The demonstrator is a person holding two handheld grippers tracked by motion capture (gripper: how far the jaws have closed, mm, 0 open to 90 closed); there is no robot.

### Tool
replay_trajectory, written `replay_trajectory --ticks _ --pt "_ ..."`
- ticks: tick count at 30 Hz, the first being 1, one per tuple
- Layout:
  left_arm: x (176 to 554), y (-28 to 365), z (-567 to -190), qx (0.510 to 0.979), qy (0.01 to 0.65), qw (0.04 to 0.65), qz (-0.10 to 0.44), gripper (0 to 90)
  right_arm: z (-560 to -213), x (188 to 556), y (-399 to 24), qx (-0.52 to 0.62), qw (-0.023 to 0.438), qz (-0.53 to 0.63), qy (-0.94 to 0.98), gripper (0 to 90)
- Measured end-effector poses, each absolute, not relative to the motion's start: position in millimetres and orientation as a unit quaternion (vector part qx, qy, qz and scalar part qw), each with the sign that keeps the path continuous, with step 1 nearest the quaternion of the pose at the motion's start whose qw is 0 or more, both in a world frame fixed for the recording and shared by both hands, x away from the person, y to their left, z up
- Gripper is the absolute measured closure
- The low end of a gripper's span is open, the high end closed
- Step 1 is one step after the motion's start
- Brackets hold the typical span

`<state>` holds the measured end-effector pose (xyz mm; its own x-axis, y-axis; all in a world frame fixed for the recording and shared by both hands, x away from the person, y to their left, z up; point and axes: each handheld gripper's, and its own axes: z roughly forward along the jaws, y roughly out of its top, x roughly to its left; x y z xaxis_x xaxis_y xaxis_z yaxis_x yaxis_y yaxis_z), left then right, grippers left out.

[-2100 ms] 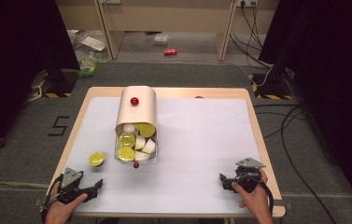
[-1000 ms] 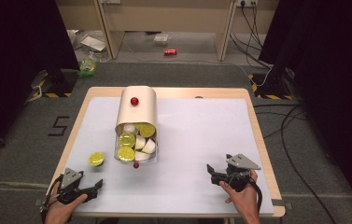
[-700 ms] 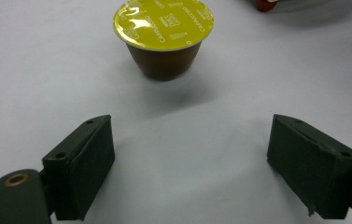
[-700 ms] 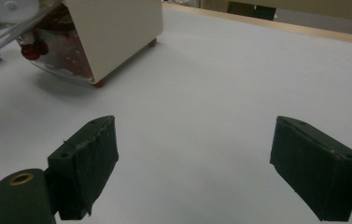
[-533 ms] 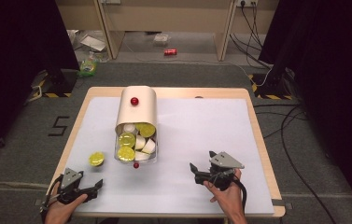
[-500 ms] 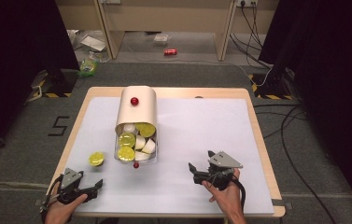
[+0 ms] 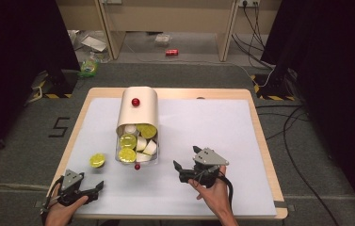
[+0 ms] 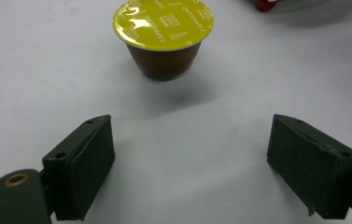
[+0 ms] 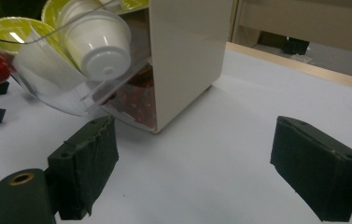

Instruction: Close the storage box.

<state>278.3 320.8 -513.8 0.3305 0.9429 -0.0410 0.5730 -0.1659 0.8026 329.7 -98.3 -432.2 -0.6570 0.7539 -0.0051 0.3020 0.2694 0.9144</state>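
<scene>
The left claw point(image 8: 192, 172) is wide open and holds nothing. A yellow-topped pod point(image 8: 163, 35) stands alone just in front of it, left of the cream box point(image 7: 137, 110). The tiny words on its lid are too small to read. The right claw point(image 9: 192, 172) is wide open too, near the box's clear drawer point(image 9: 61, 88). The pods inside look blurry. A "5" point(image 7: 60, 126) marks the floor left of the box.

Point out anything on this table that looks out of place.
One yellow-lidded capsule stands alone on the white table cover, left of the clear drawer where the other capsules are piled. It sits upright just ahead of the left hand-held gripper.
</scene>
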Motion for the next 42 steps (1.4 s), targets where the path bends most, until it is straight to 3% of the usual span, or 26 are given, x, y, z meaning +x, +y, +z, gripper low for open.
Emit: replay_trajectory --ticks 42 --pt "278.1 321.2 -514.3 0.723 0.522 0.379 0.246 14.0 -430.6 331.2 -50.0 0.288 0.228 0.524 0.768 13.8"
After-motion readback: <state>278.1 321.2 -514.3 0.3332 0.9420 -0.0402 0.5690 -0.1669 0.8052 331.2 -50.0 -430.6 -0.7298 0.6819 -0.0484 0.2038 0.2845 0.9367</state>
